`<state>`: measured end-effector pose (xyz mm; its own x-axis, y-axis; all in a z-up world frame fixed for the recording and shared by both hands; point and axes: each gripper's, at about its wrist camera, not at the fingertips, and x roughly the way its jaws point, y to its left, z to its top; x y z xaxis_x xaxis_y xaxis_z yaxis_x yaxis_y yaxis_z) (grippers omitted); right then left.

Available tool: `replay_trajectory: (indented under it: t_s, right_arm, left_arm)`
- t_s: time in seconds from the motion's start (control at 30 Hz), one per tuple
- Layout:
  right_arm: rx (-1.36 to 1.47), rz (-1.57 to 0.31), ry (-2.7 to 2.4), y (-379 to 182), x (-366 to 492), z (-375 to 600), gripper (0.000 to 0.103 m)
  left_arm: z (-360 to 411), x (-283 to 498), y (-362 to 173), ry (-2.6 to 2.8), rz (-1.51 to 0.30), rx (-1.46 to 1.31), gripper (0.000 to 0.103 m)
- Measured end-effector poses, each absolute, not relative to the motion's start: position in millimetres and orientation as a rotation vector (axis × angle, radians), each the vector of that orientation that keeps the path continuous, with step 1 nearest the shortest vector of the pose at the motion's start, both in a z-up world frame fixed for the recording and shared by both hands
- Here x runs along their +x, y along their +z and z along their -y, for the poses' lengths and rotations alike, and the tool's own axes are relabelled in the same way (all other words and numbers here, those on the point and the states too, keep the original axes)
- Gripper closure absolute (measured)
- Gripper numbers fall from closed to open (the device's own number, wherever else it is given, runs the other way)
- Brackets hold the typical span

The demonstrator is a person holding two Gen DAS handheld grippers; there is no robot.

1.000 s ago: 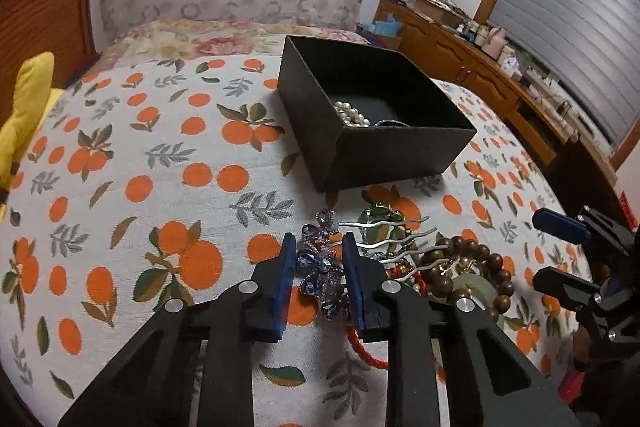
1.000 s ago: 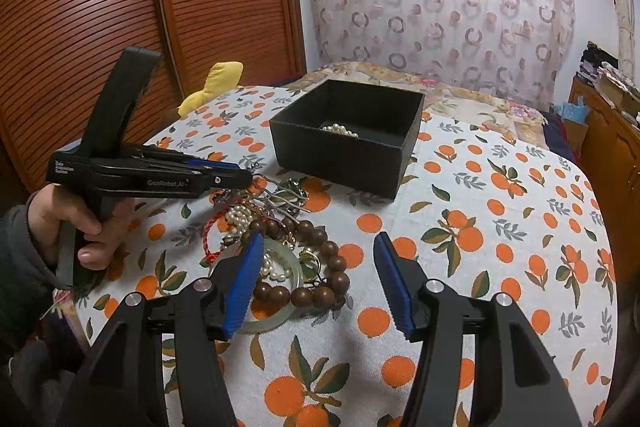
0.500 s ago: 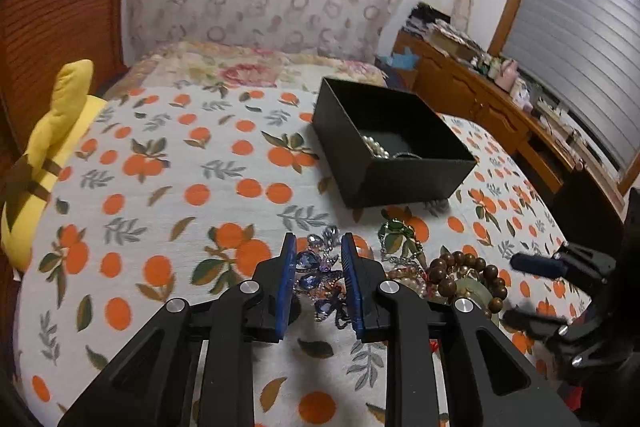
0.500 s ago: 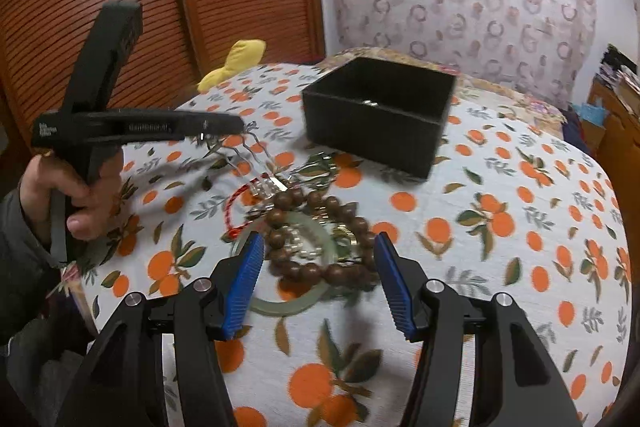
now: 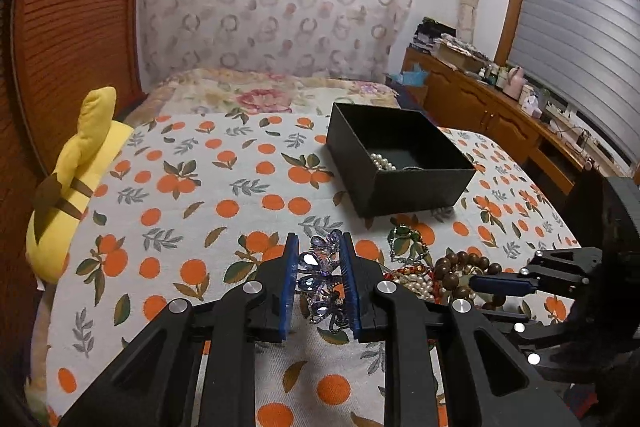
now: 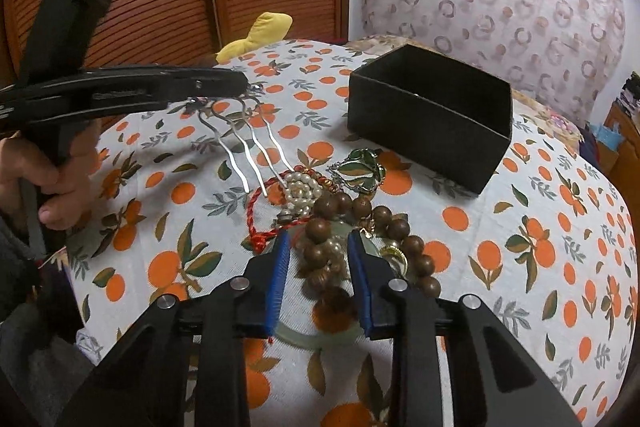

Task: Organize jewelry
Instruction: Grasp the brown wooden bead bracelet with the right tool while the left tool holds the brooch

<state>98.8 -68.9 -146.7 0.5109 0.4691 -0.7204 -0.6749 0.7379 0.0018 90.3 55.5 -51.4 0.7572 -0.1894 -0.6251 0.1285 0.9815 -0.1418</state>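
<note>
On the orange-patterned bedspread, near the open black box, the left gripper pinches a purple crystal hair comb aloft; the right gripper's jaws are closing around brown wooden beads.

Right gripper closes around wooden beads, frame centre; upper left, left gripper lifts a hair comb.

1. One black box on the bed, and it's open.
2. One crystal hair comb; four silver prongs on it.
3. One wooden bead bracelet.
4. One pale green bangle.
5. One red cord.
6. Pearl strands: one in the pile, perhaps another in the box.
7. One green pendant.
8. One yellow plush toy.
</note>
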Motion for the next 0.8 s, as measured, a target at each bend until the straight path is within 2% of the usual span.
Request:
replay_trajectory:
  t_s: [0.27, 0.47, 0.8]
  right_arm:
    - [-0.291, -0.798, 0.696, -150, 108, 67, 0.088]
    - [-0.268, -0.757, 0.694, -143, 106, 72, 0.088]
    - [-0.21, -0.65, 0.648, -100, 101, 98, 0.088]
  left_arm:
    - [-53, 86, -47, -0.172, -0.67, -0.089, 0.084]
    - [-49, 82, -42, -0.171, -0.653, -0.085, 0.084]
    - [-38, 78, -22, -0.15, -0.602, -0.048, 0.084]
